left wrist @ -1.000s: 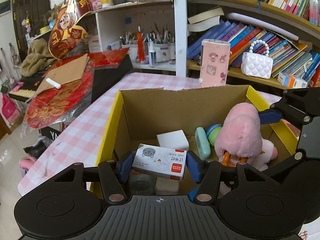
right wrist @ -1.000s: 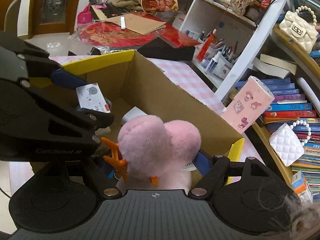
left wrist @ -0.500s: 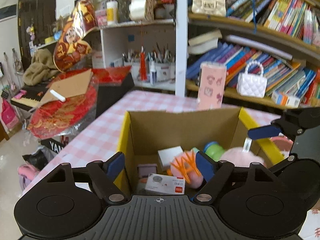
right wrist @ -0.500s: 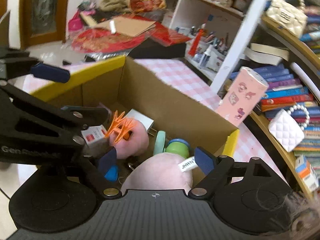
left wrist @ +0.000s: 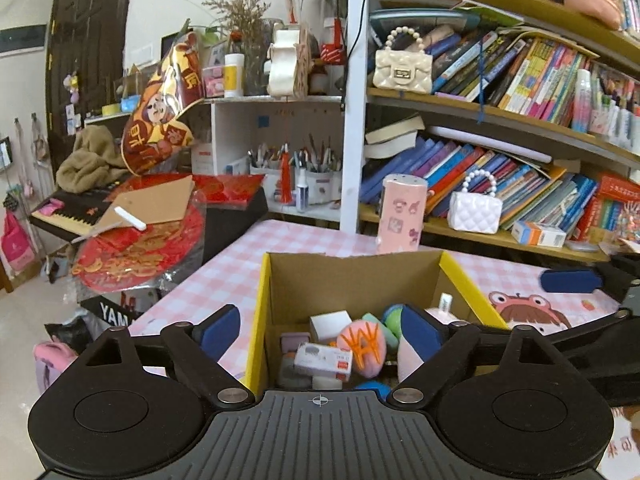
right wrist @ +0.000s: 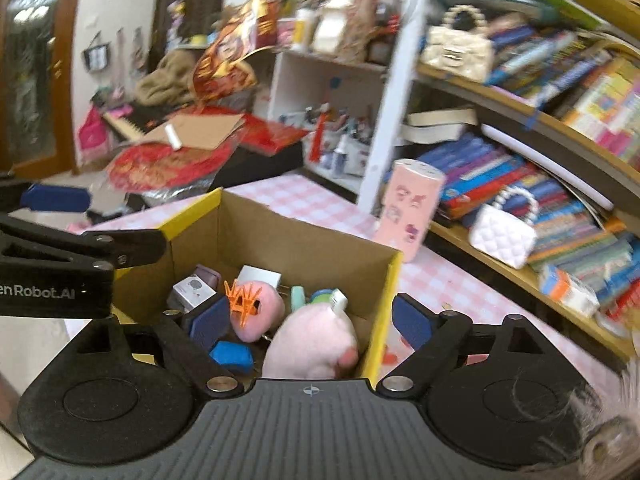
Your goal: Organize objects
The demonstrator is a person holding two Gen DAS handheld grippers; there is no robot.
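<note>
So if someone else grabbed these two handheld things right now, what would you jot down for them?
Left gripper: jaws opening, nothing between the pads, above the cardboard box.
Right gripper: jaws opening too, nothing gripped, over the same box.
In the box: pink plush toy, small staples box, a white block and other small items.
Still out on the checked table: the pink patterned case standing behind the box.
Left to do: probably that case, if it belongs with the rest.
</note>
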